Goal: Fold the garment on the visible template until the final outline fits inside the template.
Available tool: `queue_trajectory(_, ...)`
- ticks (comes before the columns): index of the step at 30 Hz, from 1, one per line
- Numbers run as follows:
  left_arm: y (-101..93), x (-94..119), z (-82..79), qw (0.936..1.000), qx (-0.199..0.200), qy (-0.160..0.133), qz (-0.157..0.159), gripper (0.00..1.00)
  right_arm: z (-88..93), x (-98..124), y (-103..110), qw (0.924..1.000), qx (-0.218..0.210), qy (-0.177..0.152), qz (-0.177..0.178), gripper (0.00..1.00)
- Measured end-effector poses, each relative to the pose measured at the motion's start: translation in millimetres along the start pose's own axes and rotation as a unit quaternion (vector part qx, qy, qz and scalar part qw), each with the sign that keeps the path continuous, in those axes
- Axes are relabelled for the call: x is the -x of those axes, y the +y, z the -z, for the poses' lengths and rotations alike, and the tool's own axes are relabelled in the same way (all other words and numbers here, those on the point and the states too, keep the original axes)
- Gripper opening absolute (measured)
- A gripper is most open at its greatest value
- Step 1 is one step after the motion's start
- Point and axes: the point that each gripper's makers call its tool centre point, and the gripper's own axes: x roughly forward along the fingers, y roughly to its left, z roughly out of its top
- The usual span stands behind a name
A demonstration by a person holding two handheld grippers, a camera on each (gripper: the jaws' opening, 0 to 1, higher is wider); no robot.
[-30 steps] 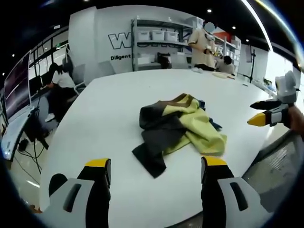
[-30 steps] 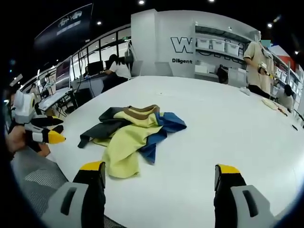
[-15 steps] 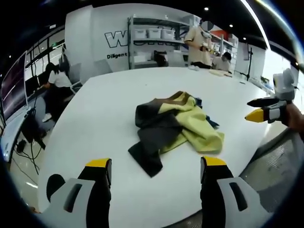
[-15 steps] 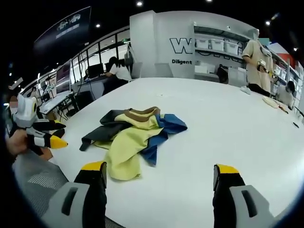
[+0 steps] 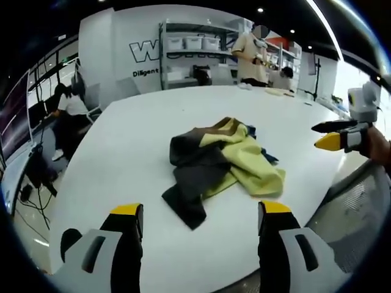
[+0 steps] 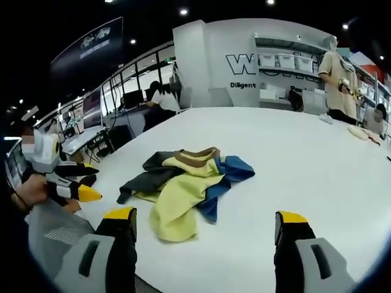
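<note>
A crumpled garment (image 5: 220, 162) in yellow, dark grey and blue, with a brown collar, lies in a heap on the white table (image 5: 134, 134). My left gripper (image 5: 200, 210) hovers open near the table's front edge, short of the heap, nothing between its jaws. To the right of the heap, beyond the table's edge, my right gripper (image 5: 333, 135) is held in a hand. In the right gripper view the garment (image 6: 183, 183) lies ahead and left of my open right gripper (image 6: 206, 215). My left gripper (image 6: 73, 186) shows at the left, off the table.
The white table (image 6: 305, 159) stretches far behind the garment. A person (image 5: 250, 52) stands at its far side by shelves of white bins (image 5: 195, 44). Another person (image 5: 67, 107) sits at a desk on the left. A grey mesh surface (image 5: 360, 201) lies by the table's right edge.
Both views have shifted slightly with the hands. The garment lies as before, and both grippers stay open and off it.
</note>
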Motion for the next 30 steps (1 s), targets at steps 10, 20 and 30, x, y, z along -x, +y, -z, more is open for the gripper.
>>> queue_trajectory(10, 6.6, -3, -21.1, 0.9994, 0.025, -0.019, 0.015, 0.75, -21.1, -6, -2, 0.9997, 0.024, -0.007, -0.007, 0.95)
queue_trajectory(20, 2.7, -13, -25.1, 0.9997, 0.018, -0.003, 0.018, 0.72, -39.5, -17, 3, 0.9974, 0.061, -0.017, -0.034, 0.93)
queue_trajectory(30, -6.6, -21, -38.8, 0.9995, 0.004, -0.01, 0.03, 0.68, -54.3, -36, 6, 0.9927, 0.105, -0.018, -0.057, 0.9)
